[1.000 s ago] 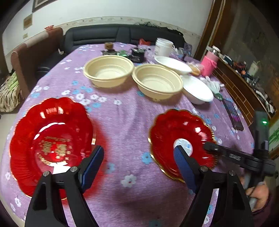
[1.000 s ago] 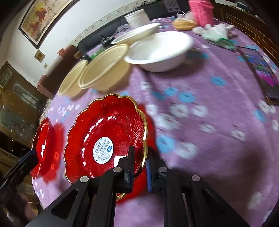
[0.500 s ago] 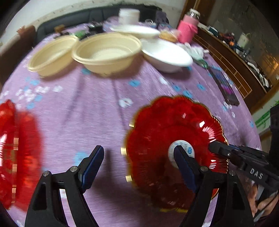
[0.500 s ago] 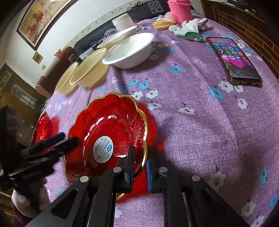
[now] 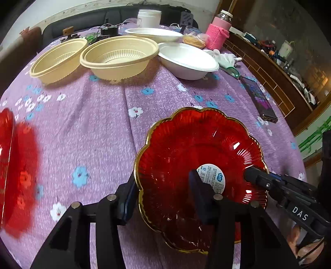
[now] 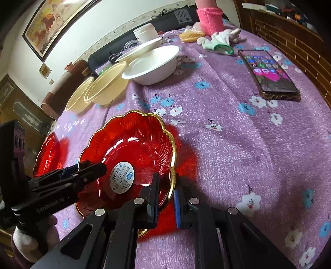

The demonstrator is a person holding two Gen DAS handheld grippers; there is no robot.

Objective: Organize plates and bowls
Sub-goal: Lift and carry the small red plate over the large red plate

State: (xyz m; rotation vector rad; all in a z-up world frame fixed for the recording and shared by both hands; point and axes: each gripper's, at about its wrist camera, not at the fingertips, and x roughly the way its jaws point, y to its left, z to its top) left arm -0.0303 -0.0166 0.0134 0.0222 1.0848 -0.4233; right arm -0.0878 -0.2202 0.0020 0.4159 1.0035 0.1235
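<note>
A red scalloped plate with a gold rim and a white sticker [image 5: 186, 157] [image 6: 132, 149] is held over the purple floral tablecloth. My right gripper [image 6: 166, 193] is shut on its near rim. My left gripper [image 5: 163, 194] is open, its fingers straddling the plate's opposite rim, one inside and one outside; it shows in the right wrist view [image 6: 91, 168]. A second red plate [image 5: 5, 165] [image 6: 48, 155] lies to the left. Two beige bowls [image 5: 119, 55] [image 5: 58, 59] and two white bowls [image 5: 187, 60] [image 5: 154, 34] stand at the back.
A phone [image 6: 269, 73] lies on the table at the right. A pink-sleeved bottle [image 5: 220, 31], gloves [image 6: 220, 40], a white tub [image 5: 149, 17] and small clutter sit at the far edge. A black sofa and wooden furniture surround the table.
My left gripper has swung right from the left red plate to the sticker plate and narrowed around its rim. My right gripper has kept its grip on the plate.
</note>
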